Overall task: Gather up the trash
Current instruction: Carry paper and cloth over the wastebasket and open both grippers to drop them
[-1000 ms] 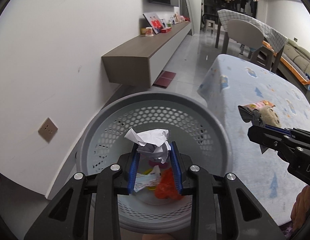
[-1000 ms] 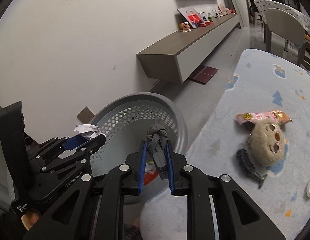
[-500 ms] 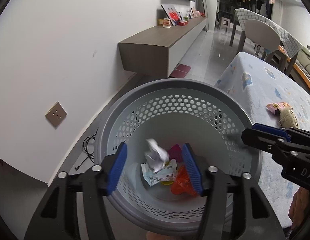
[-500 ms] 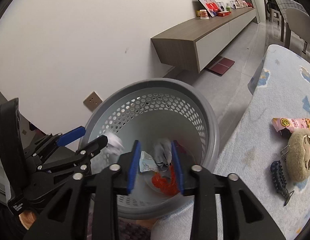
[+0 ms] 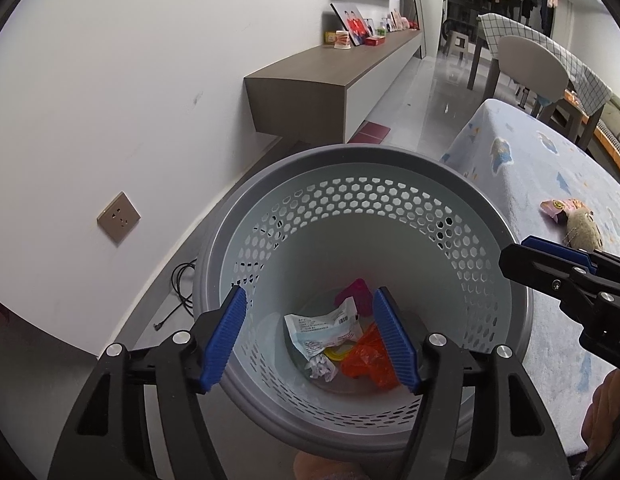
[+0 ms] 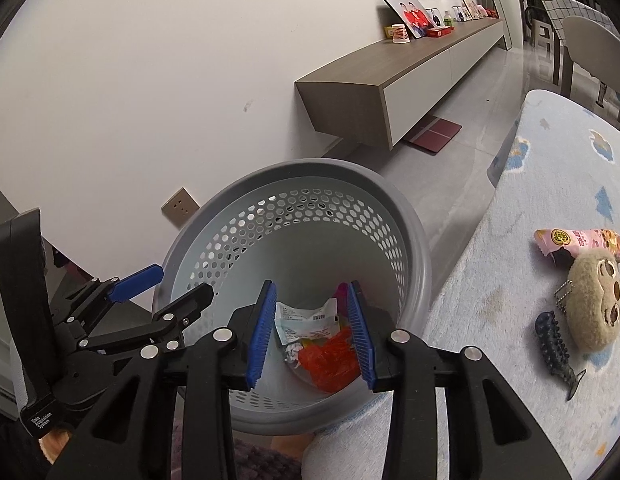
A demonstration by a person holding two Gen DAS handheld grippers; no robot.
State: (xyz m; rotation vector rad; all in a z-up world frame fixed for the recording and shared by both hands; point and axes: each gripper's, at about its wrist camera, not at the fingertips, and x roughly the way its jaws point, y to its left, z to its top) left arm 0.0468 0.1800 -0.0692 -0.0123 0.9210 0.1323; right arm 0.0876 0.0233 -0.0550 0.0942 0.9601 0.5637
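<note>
Both grippers hang over the grey perforated bin (image 5: pixel 361 216), pointing down into it. The left gripper (image 5: pixel 310 334) has just been opening: its blue pads (image 5: pixel 224 336) stand wide apart with nothing between them. Through that gap, down on the bin floor, lie the trash pieces: a crumpled paper ball (image 5: pixel 319 368), a white printed wrapper (image 5: pixel 323 328) just above it, an orange plastic scrap (image 5: pixel 367 362) to its right and a pink piece (image 5: pixel 355 292) toward the bin's far wall. None of them touches the pads.

The right gripper (image 6: pixel 311 332) is over the bin's near right side. Its jaws are parted more narrowly than the left's and hold nothing; the wrapper (image 6: pixel 306 320) and orange scrap (image 6: pixel 329 360) show far below between the pads.

To the right of the bin, on the pale blue patterned cloth (image 6: pixel 509 280), remain a pink snack packet (image 6: pixel 577 242), a round plush toy (image 6: pixel 595 304) overlapping it, and a dark hair clip (image 6: pixel 553 344) just beside the toy, all well apart from both grippers.
</note>
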